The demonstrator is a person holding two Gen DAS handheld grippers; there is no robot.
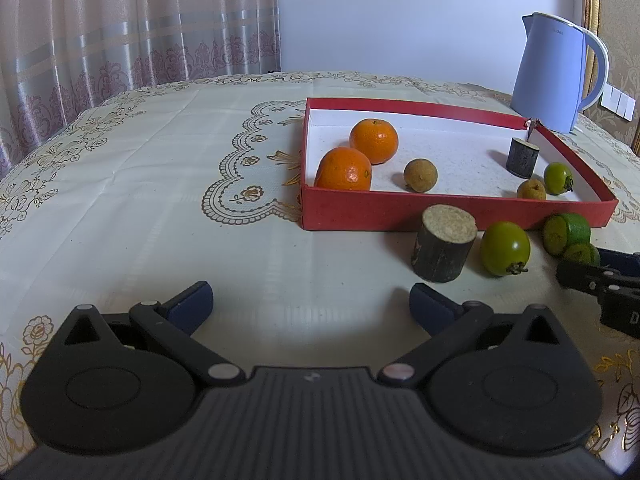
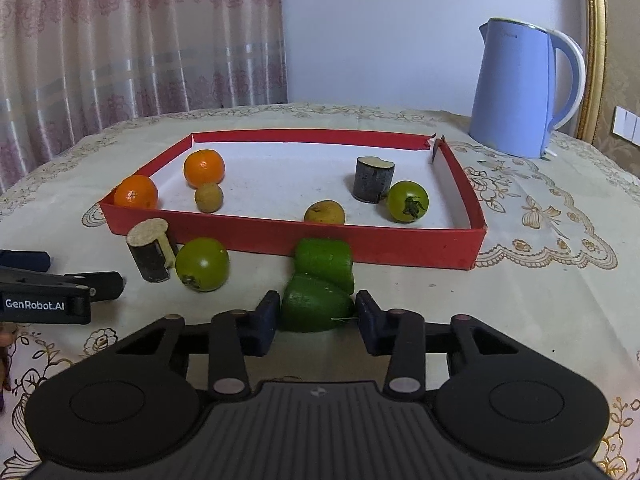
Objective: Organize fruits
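My right gripper [image 2: 318,314] is shut on a green fruit chunk [image 2: 316,304] lying on the tablecloth, just in front of the red tray [image 2: 360,246]. A second green chunk [image 2: 326,262] touches it from behind. To the left stand a green tomato [image 2: 202,264] and a dark cane stub [image 2: 150,254]. Inside the tray lie two oranges [image 2: 204,168], two brown round fruits [image 2: 208,198], another cane stub [image 2: 374,178] and a green tomato [image 2: 408,202]. My left gripper [image 1: 312,300] is open over bare cloth, near the cane stub [image 1: 444,246] and short of the red tray [image 1: 400,212].
A blue kettle [image 2: 516,88] stands behind the tray at the back right. Curtains hang beyond the table's far left edge. A gold-framed edge runs up the right side. Patterned tablecloth [image 1: 160,200] spreads left of the tray.
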